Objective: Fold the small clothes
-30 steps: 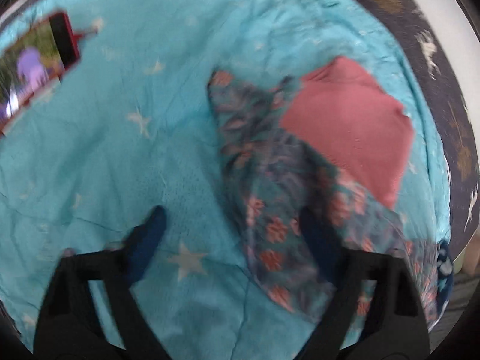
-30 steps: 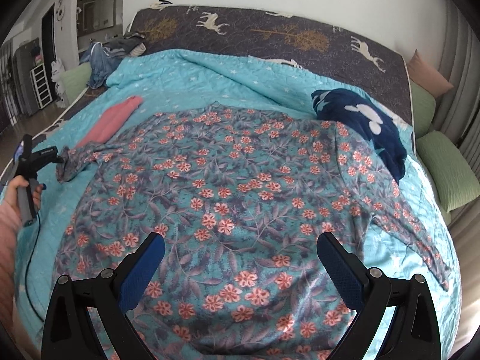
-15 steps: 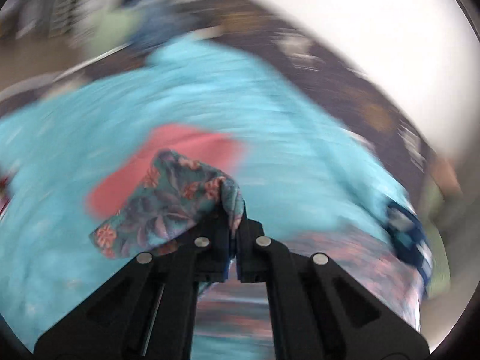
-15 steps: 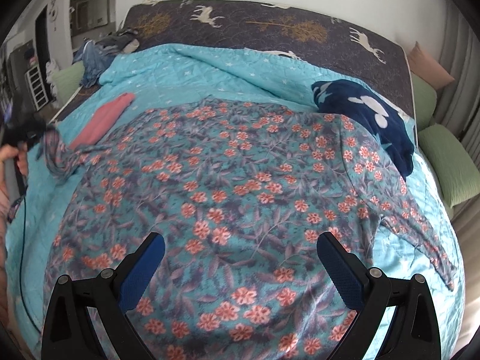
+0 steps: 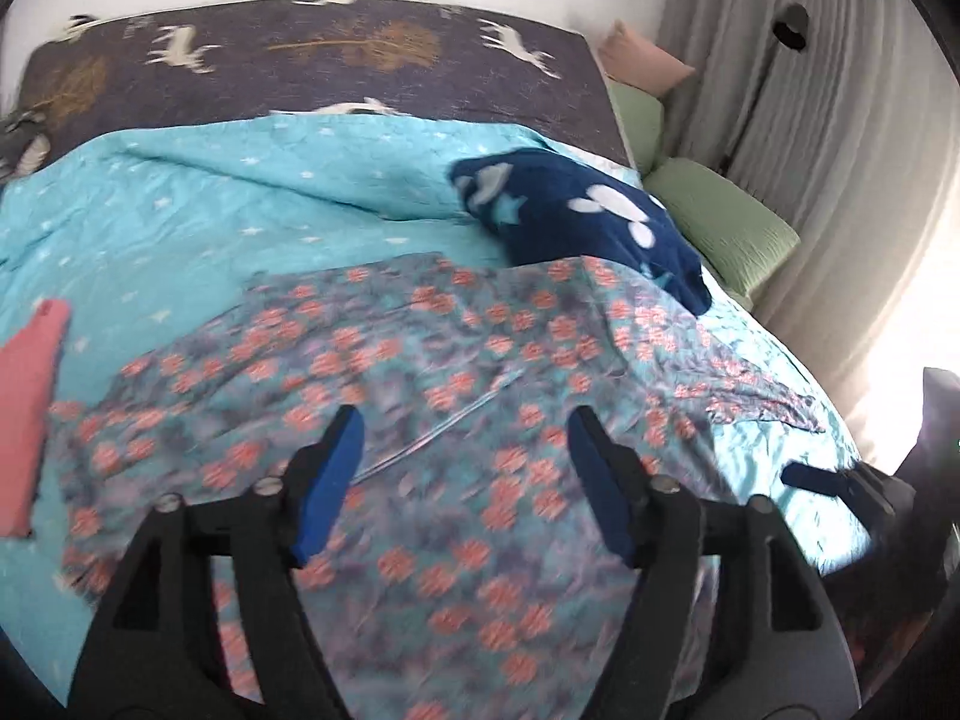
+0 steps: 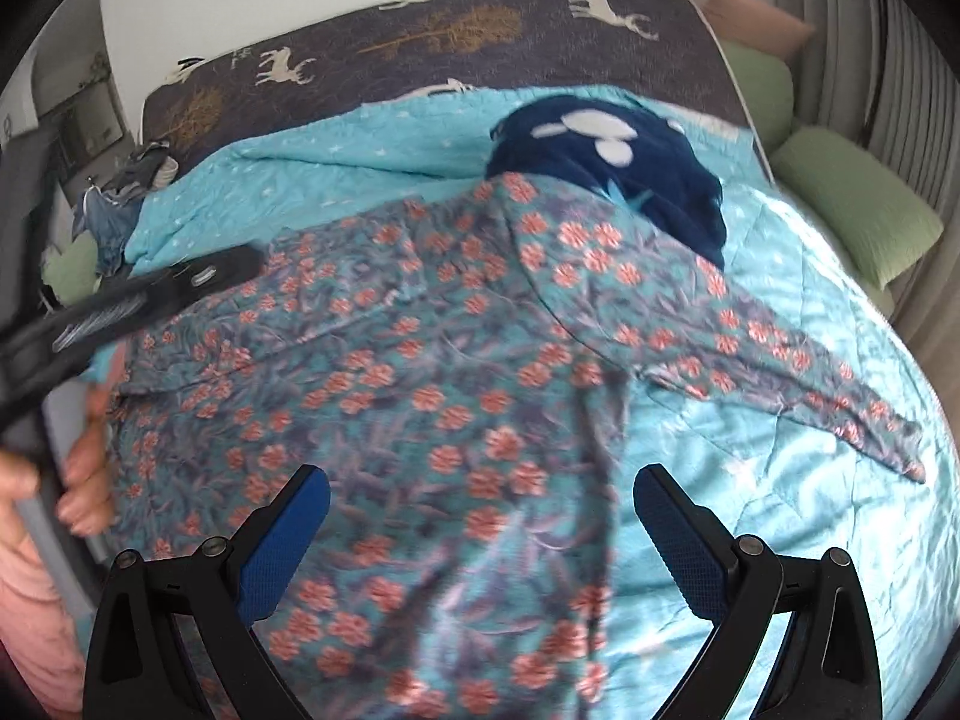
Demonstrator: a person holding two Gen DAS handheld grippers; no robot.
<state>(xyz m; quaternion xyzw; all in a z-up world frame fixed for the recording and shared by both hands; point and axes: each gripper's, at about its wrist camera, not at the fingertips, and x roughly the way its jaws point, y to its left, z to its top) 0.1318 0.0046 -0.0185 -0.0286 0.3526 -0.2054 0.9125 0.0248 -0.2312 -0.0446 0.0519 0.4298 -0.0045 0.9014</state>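
I see the floral garment (image 6: 432,396), teal with coral flowers, spread flat over the turquoise quilt (image 6: 798,480). One sleeve (image 6: 780,360) runs out toward 4 o'clock; its top edge overlaps the navy blanket (image 6: 630,162) at 12. My left gripper (image 5: 462,480) has just been opening, jaws now wide, nothing between them, hovering over the cloth. My right gripper (image 6: 480,540) is also wide and empty, above the hem. A pink folded piece (image 5: 27,408) sits at 9 o'clock in the left view.
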